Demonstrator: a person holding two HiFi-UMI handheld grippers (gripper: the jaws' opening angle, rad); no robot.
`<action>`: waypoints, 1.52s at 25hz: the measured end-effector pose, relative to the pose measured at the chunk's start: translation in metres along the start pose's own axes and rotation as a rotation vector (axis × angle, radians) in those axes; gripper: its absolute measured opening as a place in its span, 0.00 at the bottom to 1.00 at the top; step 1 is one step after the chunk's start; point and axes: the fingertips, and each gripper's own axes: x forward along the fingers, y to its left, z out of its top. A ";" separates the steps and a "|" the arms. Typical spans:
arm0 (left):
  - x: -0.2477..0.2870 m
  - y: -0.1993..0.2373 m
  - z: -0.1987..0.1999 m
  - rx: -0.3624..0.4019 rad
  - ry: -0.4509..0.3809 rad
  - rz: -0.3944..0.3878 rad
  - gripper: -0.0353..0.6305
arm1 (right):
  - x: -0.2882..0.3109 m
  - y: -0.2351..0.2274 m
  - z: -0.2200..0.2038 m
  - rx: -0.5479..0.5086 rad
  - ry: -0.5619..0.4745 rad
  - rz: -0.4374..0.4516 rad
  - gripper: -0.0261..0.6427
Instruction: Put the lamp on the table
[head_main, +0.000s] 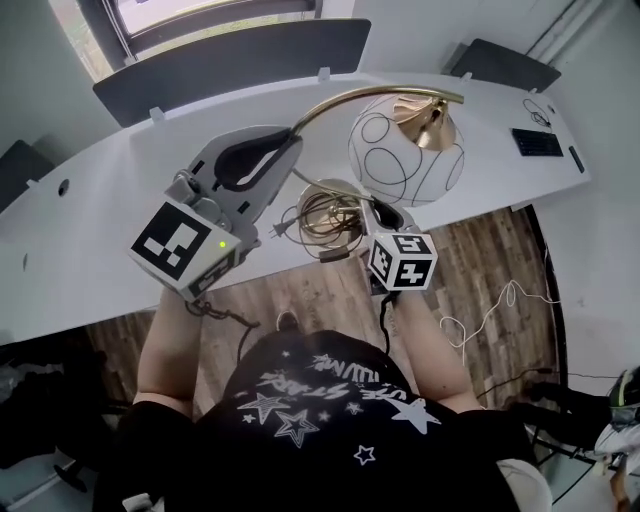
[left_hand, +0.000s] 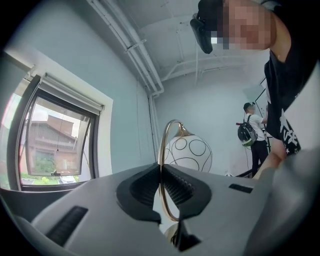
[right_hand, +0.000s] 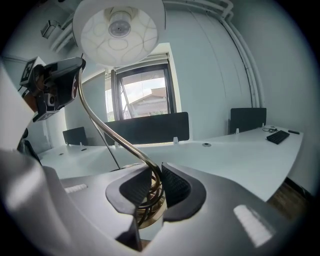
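— Between the two grippers, off the ground, what is being carried?

— A lamp (head_main: 405, 150): a round white shade (right_hand: 119, 30) drawn with thin dark rings, on a curved brass arm (head_main: 330, 108). It hangs in the air just ahead of the person, at the near edge of the table (head_main: 100, 190), resting on nothing.

— How are the tools set?

— The left gripper (head_main: 290, 135) has its jaws pinched narrow on the brass arm, which runs up from between the pads to the shade straight ahead of them. The right gripper (head_main: 365, 210) is clamped lower down, on the stem where it meets the brass base (right_hand: 150, 212); from this tool the shade hangs above and to the left.

— And around them?

— A bundle of cord (head_main: 315, 215) sits coiled at the base, just left of the right gripper. Beyond both tools curves the white table, with dark screens (head_main: 230, 65) along its far side and a keyboard (head_main: 537, 142) far to the right. Under the grippers lies a wooden floor (head_main: 480, 260). A window (right_hand: 142, 97) stands behind the table, and someone with a backpack (left_hand: 252, 132) stands off to the left gripper's right.
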 end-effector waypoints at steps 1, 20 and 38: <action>0.002 0.005 -0.002 0.001 -0.007 -0.021 0.10 | 0.005 0.000 0.001 0.001 0.002 -0.005 0.12; 0.057 0.052 -0.040 0.000 0.053 0.044 0.10 | 0.094 -0.041 0.006 -0.003 0.060 0.070 0.12; 0.034 -0.022 0.018 0.038 0.175 0.418 0.10 | 0.048 -0.013 0.027 -0.087 0.121 0.414 0.12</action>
